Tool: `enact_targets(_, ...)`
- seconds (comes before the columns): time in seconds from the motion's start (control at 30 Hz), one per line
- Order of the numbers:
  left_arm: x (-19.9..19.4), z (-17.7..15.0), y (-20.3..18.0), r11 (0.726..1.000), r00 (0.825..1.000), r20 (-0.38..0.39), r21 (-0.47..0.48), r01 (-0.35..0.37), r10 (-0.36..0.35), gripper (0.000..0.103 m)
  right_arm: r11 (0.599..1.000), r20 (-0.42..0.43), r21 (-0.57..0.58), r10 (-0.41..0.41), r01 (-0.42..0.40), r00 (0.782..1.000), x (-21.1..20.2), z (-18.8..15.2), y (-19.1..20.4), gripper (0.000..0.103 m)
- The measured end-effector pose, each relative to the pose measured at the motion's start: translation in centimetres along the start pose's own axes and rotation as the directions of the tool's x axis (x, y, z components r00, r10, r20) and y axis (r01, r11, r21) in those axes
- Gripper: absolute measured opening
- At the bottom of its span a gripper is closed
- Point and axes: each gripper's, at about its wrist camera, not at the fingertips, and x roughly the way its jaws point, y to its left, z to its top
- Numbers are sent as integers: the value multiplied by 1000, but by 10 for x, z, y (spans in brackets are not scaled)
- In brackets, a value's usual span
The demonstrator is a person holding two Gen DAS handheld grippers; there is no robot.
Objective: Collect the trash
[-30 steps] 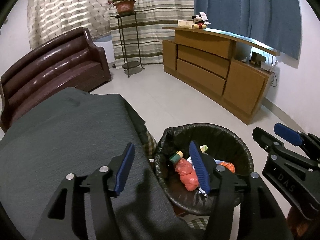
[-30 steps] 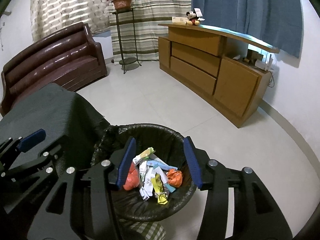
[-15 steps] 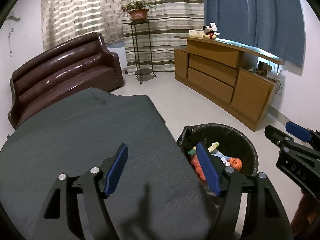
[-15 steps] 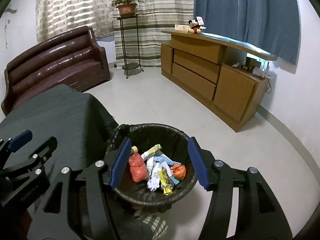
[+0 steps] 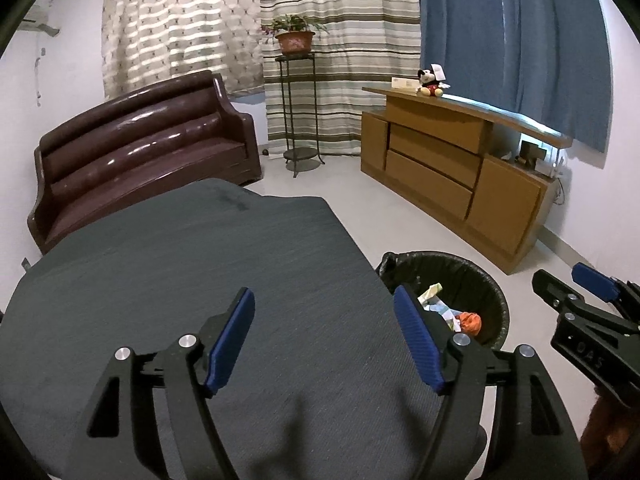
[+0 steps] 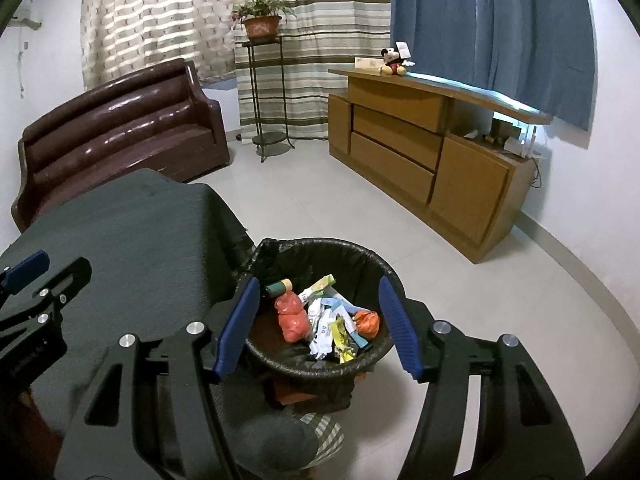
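**Both hand-held grippers empty above table and bin**

In the left wrist view, the left hand-held gripper (image 5: pixel 324 344) fills the lower middle of the frame over the dark grey table (image 5: pixel 180 272), its blue pads well apart with nothing between them. The right hand-held gripper (image 6: pixel 316 326) sits low in its own view, directly over the black-lined trash bin (image 6: pixel 280 256); its jaws are opening and hold nothing.

The trash (image 6: pixel 324 320) lies inside the bin (orange crumpled bags, white and yellow wrappers, a small green roll), at lower centre of the right wrist view. The bin stands on the pale floor (image 6: pixel 320 200) just beside the table's right edge. A brown sofa (image 6: pixel 116 128) occupies the left, a wooden cabinet (image 6: pixel 420 152) the right.
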Motion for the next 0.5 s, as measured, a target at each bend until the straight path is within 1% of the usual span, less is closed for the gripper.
enact_targets(0.2, -6, 0, 6, 1000, 1000, 10, -13, -6, 6, 70, 1000, 18, -13, 4, -4, 1000, -10, -4, 4, 61)
enact_targets(0.5, -6, -2, 7, 1000, 1000, 13, -14, -3, 3, 71, 1000, 24, -19, 8, -8, 1000, -13, -5, 7, 61)
